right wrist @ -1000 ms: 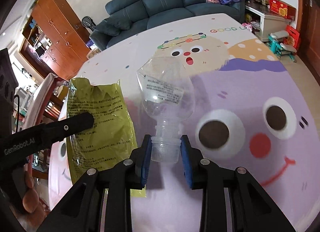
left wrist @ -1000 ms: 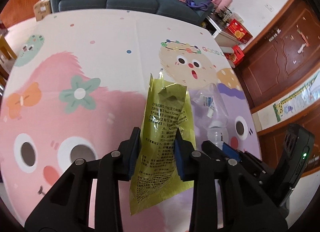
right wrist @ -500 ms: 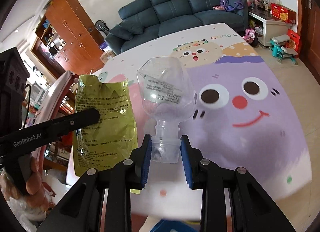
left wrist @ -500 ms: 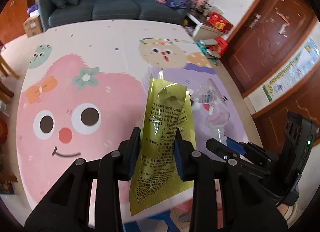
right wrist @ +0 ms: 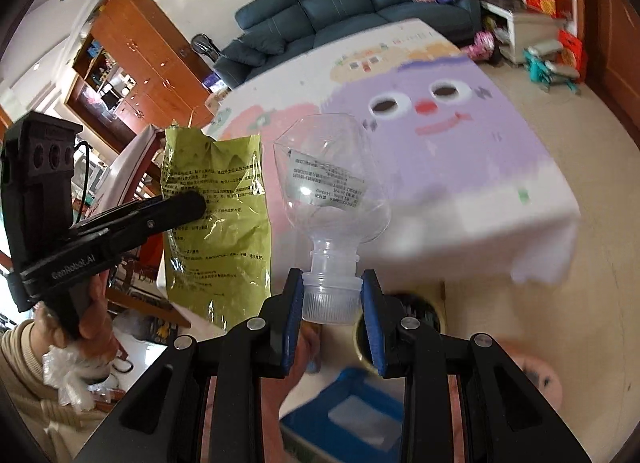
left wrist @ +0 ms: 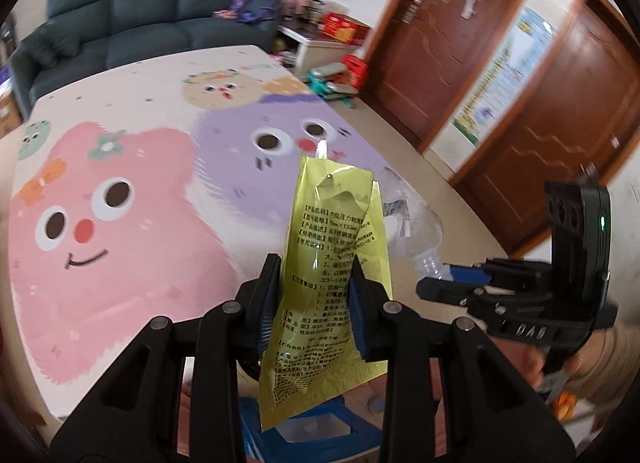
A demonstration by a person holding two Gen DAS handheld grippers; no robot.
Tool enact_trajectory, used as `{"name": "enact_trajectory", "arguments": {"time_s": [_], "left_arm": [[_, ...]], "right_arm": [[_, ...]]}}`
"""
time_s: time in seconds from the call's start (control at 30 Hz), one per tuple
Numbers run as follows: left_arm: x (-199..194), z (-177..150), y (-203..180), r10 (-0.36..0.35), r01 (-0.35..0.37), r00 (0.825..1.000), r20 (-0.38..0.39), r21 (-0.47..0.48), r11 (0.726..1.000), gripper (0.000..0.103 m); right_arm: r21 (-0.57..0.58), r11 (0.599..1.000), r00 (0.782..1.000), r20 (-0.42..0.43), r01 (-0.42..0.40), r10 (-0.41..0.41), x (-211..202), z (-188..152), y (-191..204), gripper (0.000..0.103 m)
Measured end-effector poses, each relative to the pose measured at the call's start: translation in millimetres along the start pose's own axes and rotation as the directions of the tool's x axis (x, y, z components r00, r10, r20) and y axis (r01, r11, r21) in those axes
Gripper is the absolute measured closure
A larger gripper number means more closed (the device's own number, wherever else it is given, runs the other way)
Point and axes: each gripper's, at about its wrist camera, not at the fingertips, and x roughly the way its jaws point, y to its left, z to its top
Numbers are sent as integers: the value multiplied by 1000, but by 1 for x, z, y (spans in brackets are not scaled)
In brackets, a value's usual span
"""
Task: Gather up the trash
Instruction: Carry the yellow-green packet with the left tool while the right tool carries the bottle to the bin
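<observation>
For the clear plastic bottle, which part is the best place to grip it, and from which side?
Grip the clear bottle at its ribbed cap, coming end-on along its axis. The cap is narrow, stiff and round, while the body flares wide and thin and would likely crush or slip. The right gripper holds it exactly this way, one pad on each side of the cap.

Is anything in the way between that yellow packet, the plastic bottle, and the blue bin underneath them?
Nothing visible. The yellow packet in the left gripper and the clear bottle in the right gripper hang above the blue bin, open air between.
</observation>
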Motion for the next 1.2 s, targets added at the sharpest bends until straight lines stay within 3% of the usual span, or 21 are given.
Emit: {"name": "enact_trajectory", "arguments": {"time_s": [0.2, 0.37, 0.53, 0.6, 0.73, 0.87, 0.93, 1.0, 1.03, 1.1, 1.13, 1.2], "left_arm": [[18, -56, -29, -14, 26, 996, -91, 134, 991, 75], [47, -92, -38, 14, 18, 984, -176, 179, 984, 75], [90, -122, -38, 84, -17, 953, -292, 226, 974, 75], [110, -137, -36, 108, -22, 933, -344, 243, 970, 75], [138, -159, -33, 130, -26, 912, -389, 264, 964, 75], [168, -179, -31, 165, -45, 903, -397, 294, 955, 75], [183, -187, -30, 185, -60, 900, -396, 308, 949, 75], [201, -197, -27, 213, -80, 899, -383, 333, 940, 75], [213, -204, -26, 237, -97, 897, -374, 357, 929, 75], [226, -211, -25, 292, -146, 903, -316, 414, 898, 74], [232, -218, -29, 312, -162, 914, -261, 470, 868, 74], [245, -228, -31, 323, -158, 919, -226, 540, 826, 74]], "right_arm": [[72, 997, 996, -88, 15, -9, -1, -61, -19, 75], [147, 989, 987, -163, 33, -9, 21, -96, -40, 75], [231, 970, 971, -239, 70, -13, 64, -121, -66, 75], [262, 960, 959, -284, 95, -17, 88, -131, -78, 75], [300, 944, 926, -377, 136, -14, 138, -142, -96, 75], [259, 939, 875, -479, 224, -77, 195, -153, -108, 75], [280, 928, 851, -521, 245, -67, 220, -158, -116, 75], [273, 926, 837, -541, 261, -76, 241, -164, -123, 75], [276, 921, 823, -563, 275, -77, 253, -169, -129, 75], [315, 908, 813, -580, 275, -45, 272, -175, -137, 74], [323, 903, 808, -587, 282, -42, 278, -174, -144, 74], [331, 898, 802, -596, 292, -41, 291, -179, -152, 74]]}}
